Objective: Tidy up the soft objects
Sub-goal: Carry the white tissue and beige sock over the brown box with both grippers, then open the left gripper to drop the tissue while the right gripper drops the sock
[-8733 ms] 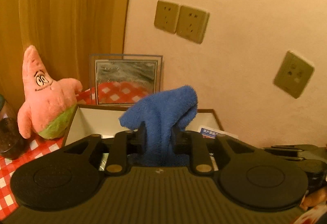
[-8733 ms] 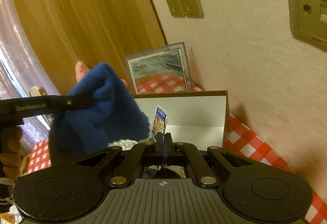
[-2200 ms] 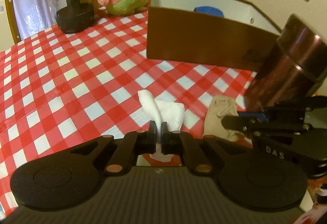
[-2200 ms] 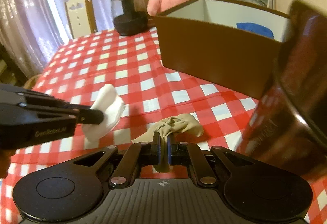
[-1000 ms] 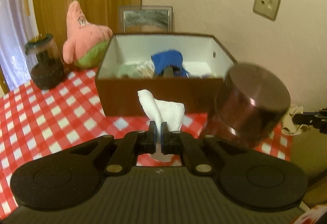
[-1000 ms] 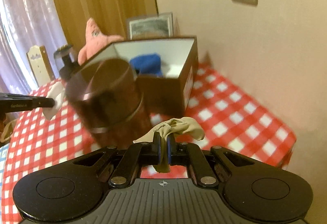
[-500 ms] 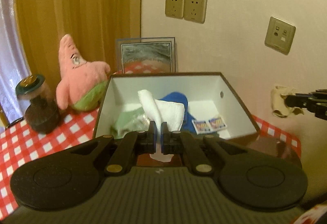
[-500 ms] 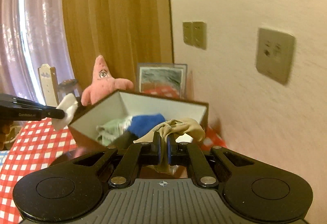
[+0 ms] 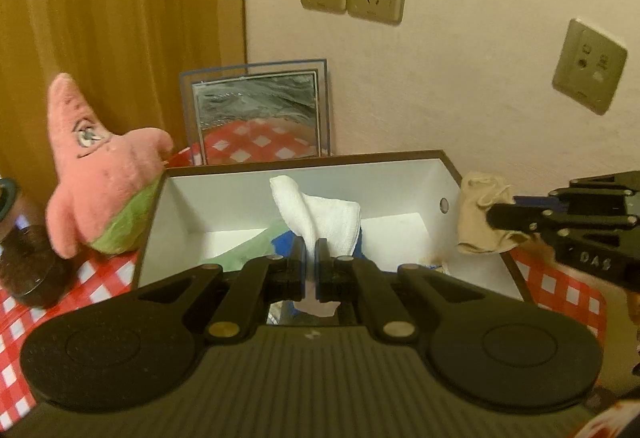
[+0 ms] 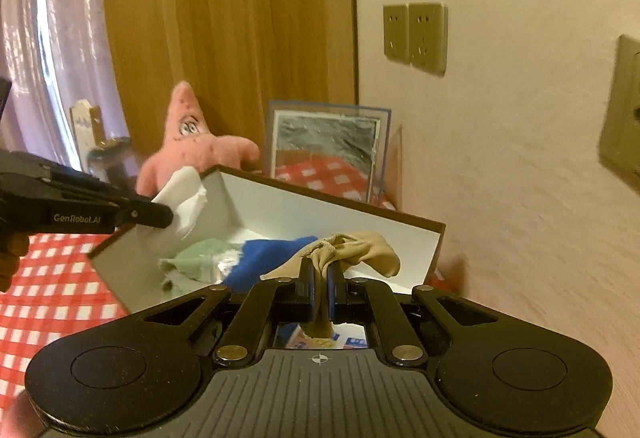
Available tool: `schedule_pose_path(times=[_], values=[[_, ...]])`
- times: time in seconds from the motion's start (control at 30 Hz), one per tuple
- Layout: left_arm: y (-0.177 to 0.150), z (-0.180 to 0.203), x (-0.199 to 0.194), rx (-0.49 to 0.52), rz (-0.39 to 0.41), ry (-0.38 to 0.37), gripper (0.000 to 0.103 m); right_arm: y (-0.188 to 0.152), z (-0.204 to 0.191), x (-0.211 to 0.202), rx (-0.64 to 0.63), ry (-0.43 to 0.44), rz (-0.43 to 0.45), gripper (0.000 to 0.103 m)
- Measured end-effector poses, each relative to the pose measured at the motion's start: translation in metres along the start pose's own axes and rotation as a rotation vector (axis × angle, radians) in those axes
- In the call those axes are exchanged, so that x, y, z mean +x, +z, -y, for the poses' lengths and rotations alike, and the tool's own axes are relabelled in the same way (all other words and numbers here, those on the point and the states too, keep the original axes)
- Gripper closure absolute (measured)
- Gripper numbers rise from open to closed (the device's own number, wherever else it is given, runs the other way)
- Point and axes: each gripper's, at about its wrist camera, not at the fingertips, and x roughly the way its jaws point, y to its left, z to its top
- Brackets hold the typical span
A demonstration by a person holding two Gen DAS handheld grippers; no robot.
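Nubby white terry cloth (image 9: 320, 216)

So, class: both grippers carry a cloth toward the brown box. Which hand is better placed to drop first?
Probably the left. The left gripper holds its white cloth over the middle of the box; the right gripper holds its beige cloth at the box's edge.

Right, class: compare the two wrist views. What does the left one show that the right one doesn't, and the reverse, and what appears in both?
Left only: the dark jar beside the starfish plush.

Right only: the pale curtain and white chair back.

Both: the brown box, blue cloth, framed picture, white cloth in the left gripper, beige sock in the right gripper.
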Motion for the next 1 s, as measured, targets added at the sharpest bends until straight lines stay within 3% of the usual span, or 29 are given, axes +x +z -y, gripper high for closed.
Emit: schedule_pose_path(times=[0.13, 0.23, 0.3, 0.33, 0.87, 0.9, 1.0], values=[[0.01, 0.003, 0.025, 0.012, -0.019, -0.008, 0.099, 0.002, 0.011, 0.024, 0.004, -0.018, -0.024, 0.097], [0.015, 0.002, 0.038, 0.01, -0.026, -0.004, 0.092, 0.003, 0.015, 0.033, 0.01, -0.02, -0.032, 0.097], [0.017, 0.002, 0.045, 0.016, -0.03, 0.0, 0.079, 0.004, 0.016, 0.037, 0.01, -0.019, -0.032, 0.097], [0.019, 0.001, 0.046, 0.017, -0.031, 0.002, 0.077, 0.004, 0.017, 0.039, 0.01, -0.018, -0.033, 0.097], [0.014, -0.019, 0.052, -0.013, -0.059, 0.034, 0.069, 0.009, 0.014, 0.06, -0.006, -0.03, -0.04, 0.096], [0.014, -0.02, 0.052, -0.019, -0.06, 0.035, 0.068, 0.01, 0.013, 0.061, -0.011, -0.045, -0.036, 0.095], [0.012, -0.023, 0.048, -0.038, -0.069, 0.037, 0.064, 0.013, 0.014, 0.062, 0.008, -0.071, 0.008, 0.066]])
